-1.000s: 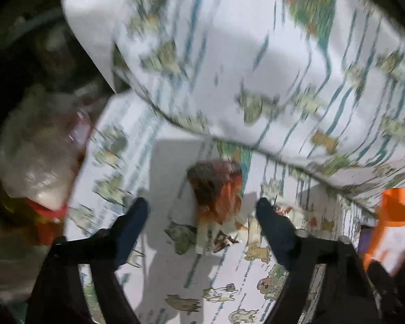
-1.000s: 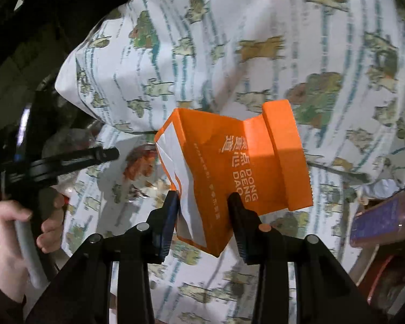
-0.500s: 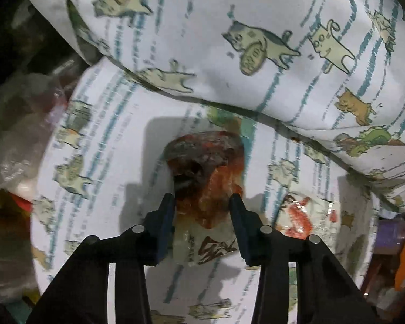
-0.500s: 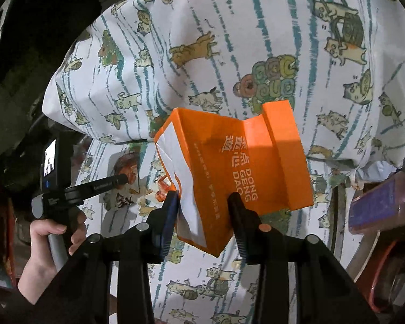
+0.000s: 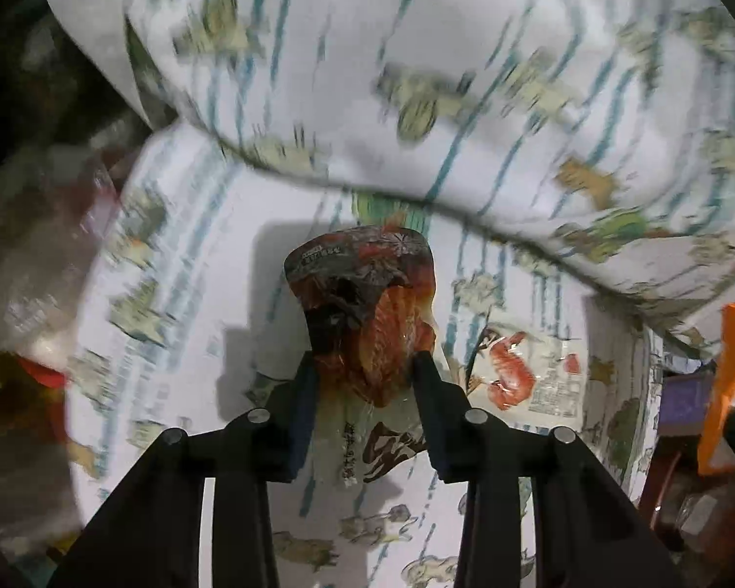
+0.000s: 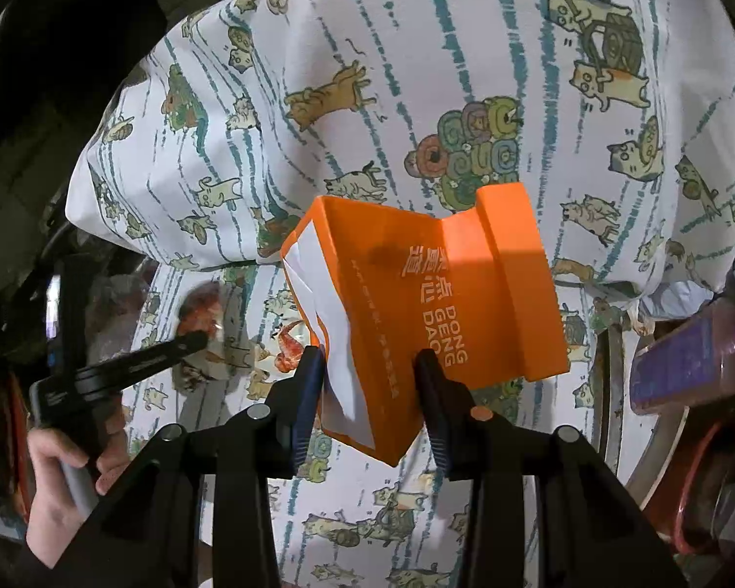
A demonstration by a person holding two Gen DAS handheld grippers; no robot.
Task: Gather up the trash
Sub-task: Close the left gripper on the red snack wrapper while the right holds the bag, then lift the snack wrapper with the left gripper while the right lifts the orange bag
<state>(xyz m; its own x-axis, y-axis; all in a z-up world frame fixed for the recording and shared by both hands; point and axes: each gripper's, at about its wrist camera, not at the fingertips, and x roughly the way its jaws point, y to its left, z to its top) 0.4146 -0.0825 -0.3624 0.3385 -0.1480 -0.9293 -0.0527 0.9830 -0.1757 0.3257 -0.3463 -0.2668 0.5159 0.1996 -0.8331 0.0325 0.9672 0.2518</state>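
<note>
With left hand-held gripper (image 5: 362, 367) just closed on the wrapper (image 5: 367, 304) and right (image 6: 370, 382) pinching the carton (image 6: 416, 313), lift straight off the sheet (image 5: 181, 304), avoiding snagging cloth.

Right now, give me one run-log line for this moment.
left gripper: just closed on red wrapper | right gripper: holds orange box | shrimp wrapper: on sheet

We can read "DONG GENG DAO" in white letters on the orange carton (image 6: 431, 304), beside white Chinese characters that we cannot make out. The red snack wrapper (image 5: 367, 313) and the clear shrimp wrapper (image 5: 524, 372) carry print too small or blurred for us to read.
</note>
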